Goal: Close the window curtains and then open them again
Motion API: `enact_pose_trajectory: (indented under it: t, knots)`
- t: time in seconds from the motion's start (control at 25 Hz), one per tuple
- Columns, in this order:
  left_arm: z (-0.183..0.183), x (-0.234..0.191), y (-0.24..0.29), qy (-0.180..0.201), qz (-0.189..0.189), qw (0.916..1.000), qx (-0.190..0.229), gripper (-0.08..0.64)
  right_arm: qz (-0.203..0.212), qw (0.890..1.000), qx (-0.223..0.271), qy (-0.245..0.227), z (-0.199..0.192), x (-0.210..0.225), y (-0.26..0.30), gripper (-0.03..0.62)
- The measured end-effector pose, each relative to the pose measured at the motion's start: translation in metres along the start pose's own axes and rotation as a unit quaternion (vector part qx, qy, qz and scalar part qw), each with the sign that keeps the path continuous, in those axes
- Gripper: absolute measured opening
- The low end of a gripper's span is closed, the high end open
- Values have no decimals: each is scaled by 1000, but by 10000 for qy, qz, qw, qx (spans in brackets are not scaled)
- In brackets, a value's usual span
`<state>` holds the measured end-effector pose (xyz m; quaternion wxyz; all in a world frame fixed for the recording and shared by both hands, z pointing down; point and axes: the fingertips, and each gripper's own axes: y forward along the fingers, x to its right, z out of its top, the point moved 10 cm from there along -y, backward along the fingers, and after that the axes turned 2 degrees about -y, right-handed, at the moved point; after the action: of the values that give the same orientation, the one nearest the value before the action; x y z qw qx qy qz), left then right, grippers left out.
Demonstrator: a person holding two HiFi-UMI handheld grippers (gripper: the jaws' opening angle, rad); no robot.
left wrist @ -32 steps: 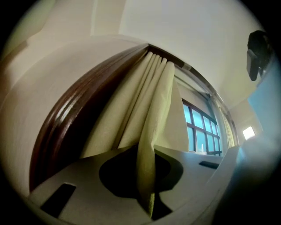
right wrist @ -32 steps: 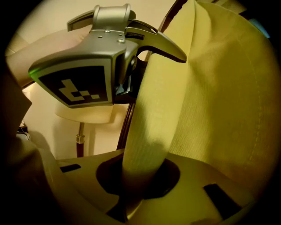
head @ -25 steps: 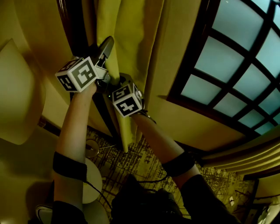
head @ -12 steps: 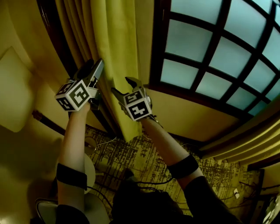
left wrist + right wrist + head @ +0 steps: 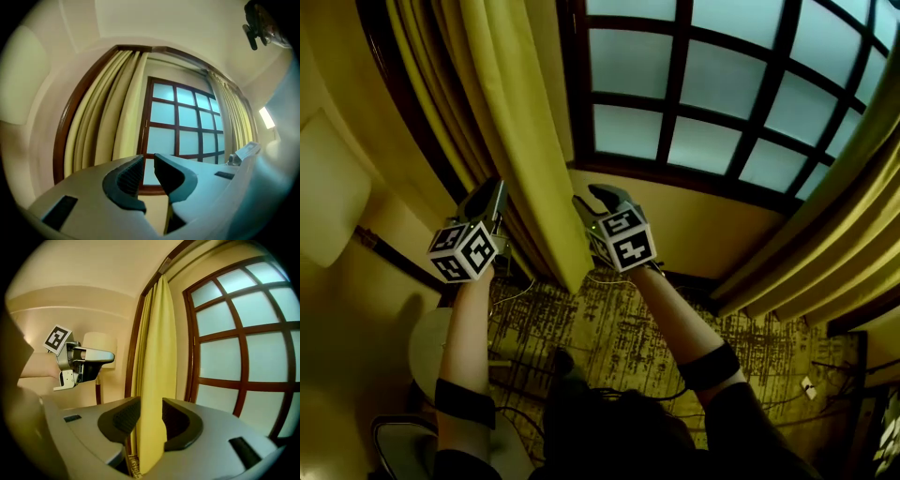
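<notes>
The left yellow curtain (image 5: 511, 122) hangs gathered beside the dark-framed window (image 5: 703, 84), whose panes are uncovered. My right gripper (image 5: 591, 199) is at its inner edge. In the right gripper view a curtain fold (image 5: 157, 357) runs between the pads, and the right gripper (image 5: 151, 411) has just closed on it. My left gripper (image 5: 490, 190) is on the curtain's other side, apart from it. Its jaws have just been closing. In the left gripper view the left gripper (image 5: 146, 161) shows a narrow gap with only window (image 5: 180, 126) behind. The right curtain (image 5: 825, 234) hangs bunched at the far side.
A patterned carpet (image 5: 609, 328) with loose cables lies below the sill. A round white table (image 5: 441, 347) and a chair (image 5: 394, 450) stand at the lower left. A cream lampshade (image 5: 328, 197) is on the left wall. A dark fixture (image 5: 262, 23) hangs overhead.
Both grippers held the curtain together, then stood apart with jaws wide. Now both are lower, more window shows, the right jaws are closed on a fold and the left is off the cloth.
</notes>
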<state>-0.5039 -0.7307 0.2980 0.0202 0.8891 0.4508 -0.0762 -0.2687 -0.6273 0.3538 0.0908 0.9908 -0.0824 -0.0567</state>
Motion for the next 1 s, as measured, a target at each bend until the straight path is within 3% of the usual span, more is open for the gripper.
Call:
enact_pose_trajectory:
  t: [0.08,0.16,0.36,0.56,1.0]
  knots:
    - [-17,23,-19,135,153,9997,-152,5,-113,9998,-3,132,-13,2,-39,56]
    - [-33,46,-34,189,203,9990,-359,5,-253,9992,-35,305,-28,6,-74,2]
    - [-72,82,-58,107,-19,9962,-868,4,-632,9959,-314,574,-66,6,-137,0]
    - [-100,105,-70,457,-260,9911,-1226,4,-1122,9881,-558,897,-102,6,-185,0]
    - [-141,93,-106,430,-741,9827,-1640,4,-1881,9693,-941,1271,-142,-39,-230,1]
